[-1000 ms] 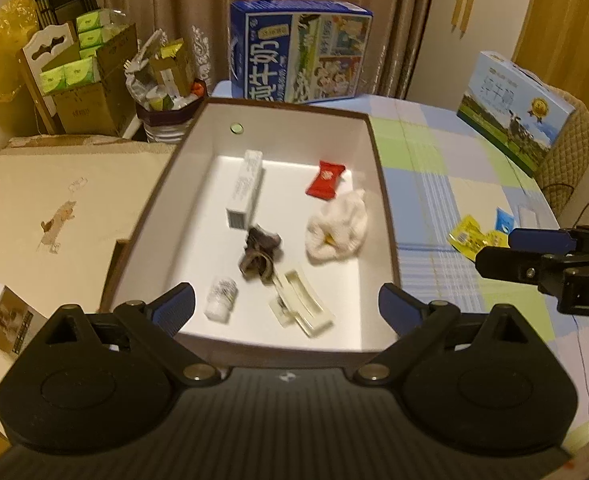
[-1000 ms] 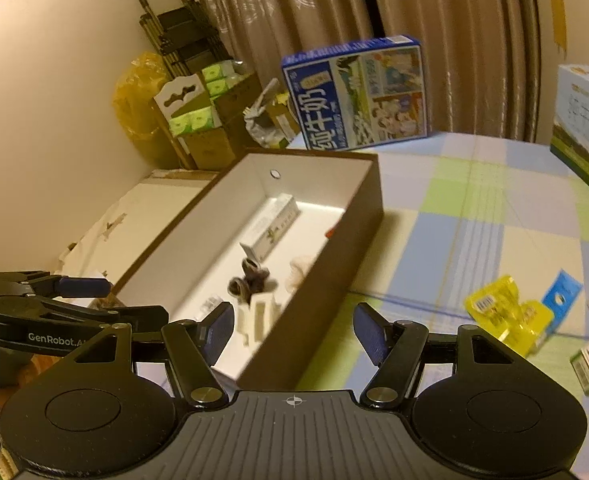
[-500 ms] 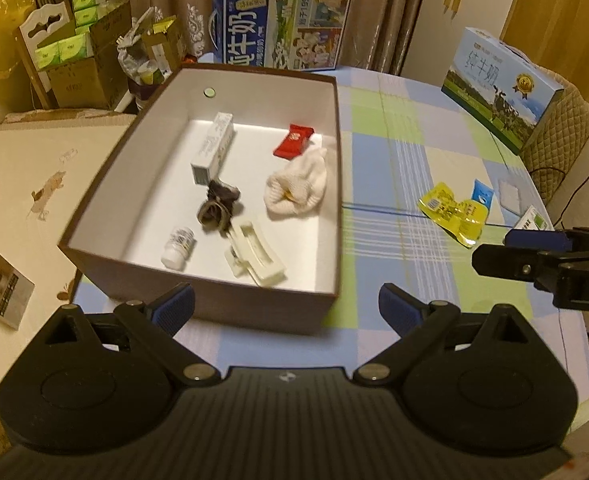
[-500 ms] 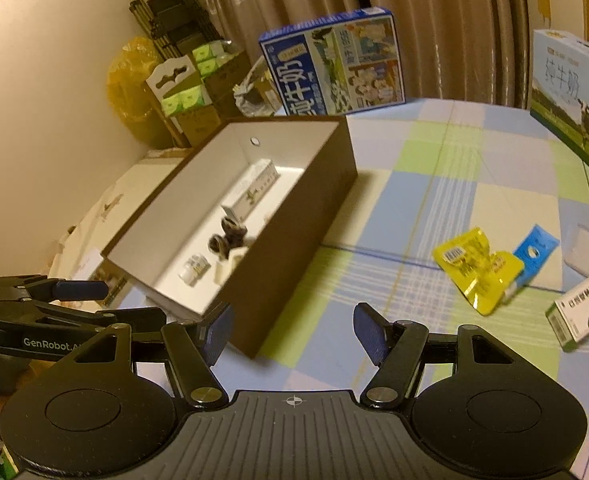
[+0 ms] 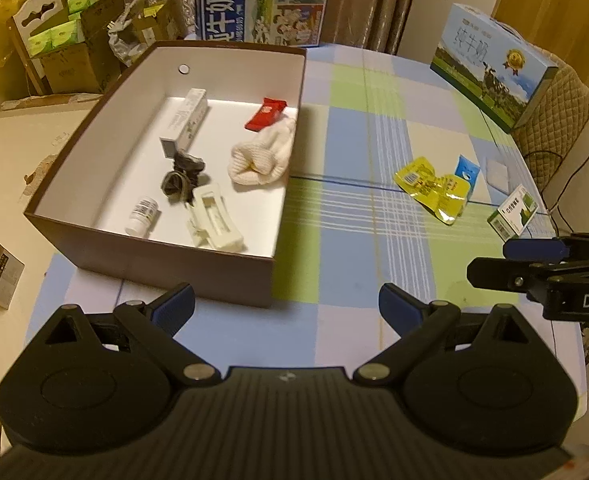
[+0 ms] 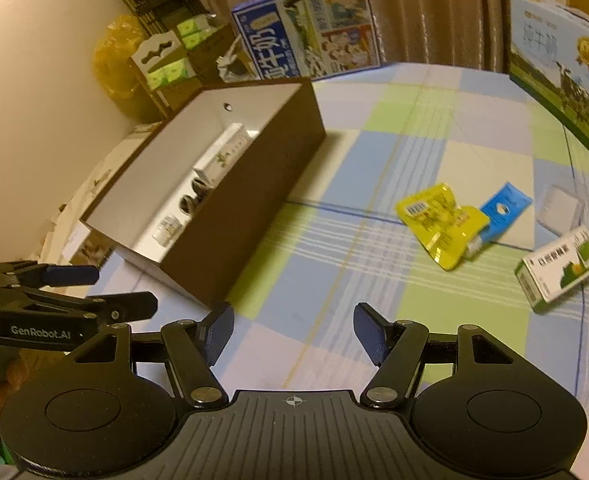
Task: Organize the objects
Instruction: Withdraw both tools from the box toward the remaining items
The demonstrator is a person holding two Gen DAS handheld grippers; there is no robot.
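A: Where am I? Both tools look empty. The left gripper (image 5: 286, 306) has its blue pads spread wide over bare cloth at the bottom of its frame, and the right gripper (image 6: 292, 334) stands spread too, nothing between the fingers.

B: Agreed. The brown cardboard box with the white inside (image 5: 154, 258) fills the left half of the left view and already holds several things. What's left lies loose on the checked blue-and-green tablecloth (image 5: 346, 248): the crinkled yellow foil pouch (image 6: 440, 222) right of centre in the right view, a small blue sachet (image 6: 504, 208) touching its right edge, a white-and-green carton (image 6: 560, 274) at the far right, and a flat pale square thing (image 6: 560, 210) above it (a packet or pad, I can't tell through the blur).

A: So I'd take the pouch next with the right tool?

B: I would. Come down over its middle, close across the narrow way, and keep the sachet out of the pinch. Foil crumples, so squeeze gently. Then carry it over the box wall and release low.
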